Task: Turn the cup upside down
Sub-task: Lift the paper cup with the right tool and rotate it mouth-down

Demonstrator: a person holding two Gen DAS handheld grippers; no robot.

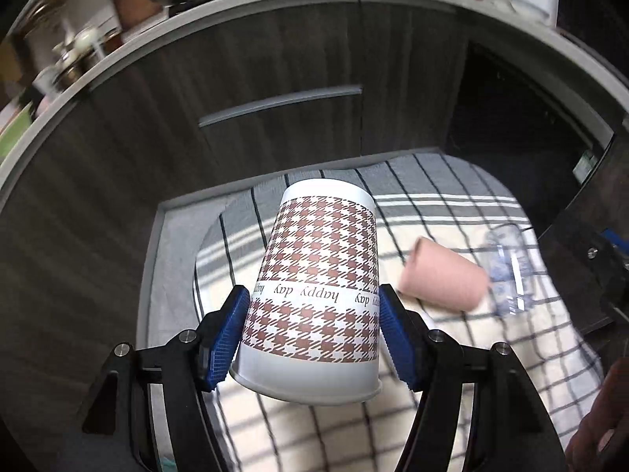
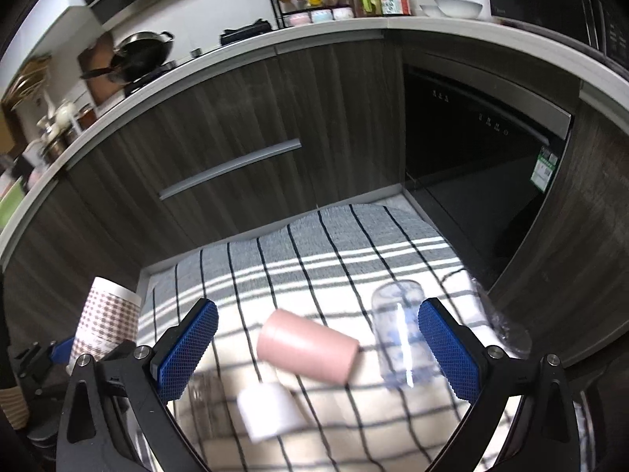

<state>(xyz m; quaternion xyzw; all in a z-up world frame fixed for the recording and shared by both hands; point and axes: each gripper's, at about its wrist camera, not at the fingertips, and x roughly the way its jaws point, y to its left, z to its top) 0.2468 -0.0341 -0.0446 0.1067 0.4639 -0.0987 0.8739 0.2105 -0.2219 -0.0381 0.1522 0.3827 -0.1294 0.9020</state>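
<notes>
left gripper (image 1: pixel 314 334) clamped on houndstooth cup (image 1: pixel 318 275) | cup inverted, rim down, slightly tilted, above checked cloth (image 1: pixel 452 204) | right gripper (image 2: pixel 318 350) wide open, empty

Paper cup (image 1: pixel 314 295): between the left gripper's (image 1: pixel 312 334) pads, rim nearest the camera, base pointing away, above the tablecloth (image 1: pixel 452 373).
Mug (image 2: pixel 308 348): lying on its side on the cloth, right of the paper cup.
Clear glass (image 2: pixel 401 338): just right of the mug.
Small cup (image 2: pixel 269 413): before the mug.
Right gripper (image 2: pixel 318 350): spread wide above mug and glass.
Cabinet (image 2: pixel 220 126): behind the cloth.
</notes>
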